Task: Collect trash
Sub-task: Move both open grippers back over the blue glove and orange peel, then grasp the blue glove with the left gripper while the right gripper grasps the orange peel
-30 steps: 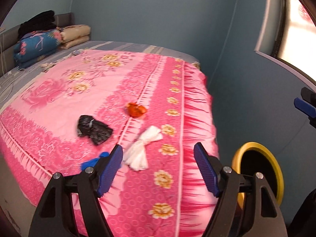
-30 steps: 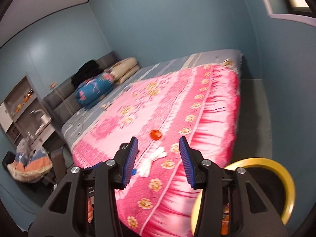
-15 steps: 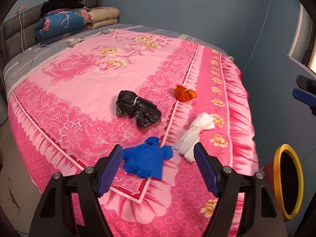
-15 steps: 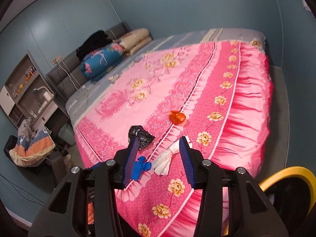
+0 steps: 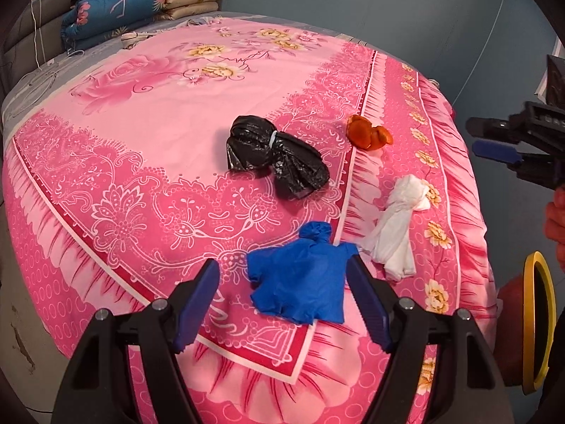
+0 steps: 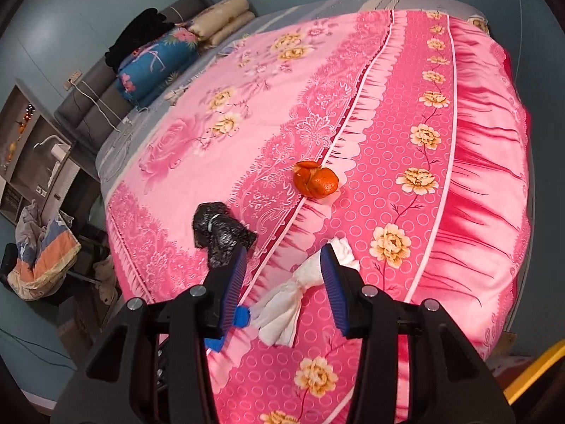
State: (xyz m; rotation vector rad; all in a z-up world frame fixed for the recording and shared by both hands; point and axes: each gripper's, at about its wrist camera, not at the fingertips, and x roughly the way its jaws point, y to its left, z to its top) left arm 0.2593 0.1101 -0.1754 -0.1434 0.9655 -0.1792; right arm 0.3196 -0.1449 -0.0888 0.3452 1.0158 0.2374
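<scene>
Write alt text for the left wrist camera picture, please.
An open left gripper frames a crumpled blue bag on a pink floral bedspread. Beyond lie a black bag, orange peel and a white bag.

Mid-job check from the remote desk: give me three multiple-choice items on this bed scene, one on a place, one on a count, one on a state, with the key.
1. What lies between the left gripper's open fingers in its own view?
A. blue bag
B. orange peel
C. black bag

2. How many pieces of trash lie on the pink bedspread?
A. two
B. four
C. six

3. What is the right gripper doing?
A. clamped on the peel
C. carrying the black bag
B. open, holding nothing, above the white bag

Key: 1 A, the blue bag sits framed between the pads. 2 B, black, orange, white and blue. 3 B, its pads stand apart with the white bag lying on the bed below.
</scene>
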